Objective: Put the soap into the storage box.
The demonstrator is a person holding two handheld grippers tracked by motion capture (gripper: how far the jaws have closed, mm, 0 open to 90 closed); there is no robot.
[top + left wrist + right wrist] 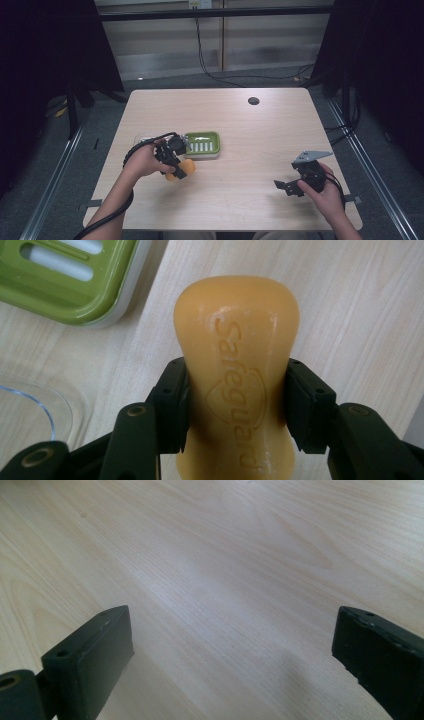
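An orange bar of soap (237,375) stamped "Safeguard" is pinched at its waist by both pads of my left gripper (237,405). In the high view that soap (187,166) sits just in front of the green slotted soap dish (214,145), with the left gripper (176,167) shut on it. The dish's green rim (75,305) lies up and to the left in the left gripper view. My right gripper (286,187) rests low over the table at the front right, jaws wide apart; bare wood shows between the right gripper's (232,645) jaws.
A clear plastic piece (35,400) lies beside the dish at the left. A small dark round disc (253,100) sits near the table's far edge. The wooden table (240,205) has dark floor and metal rails on both sides.
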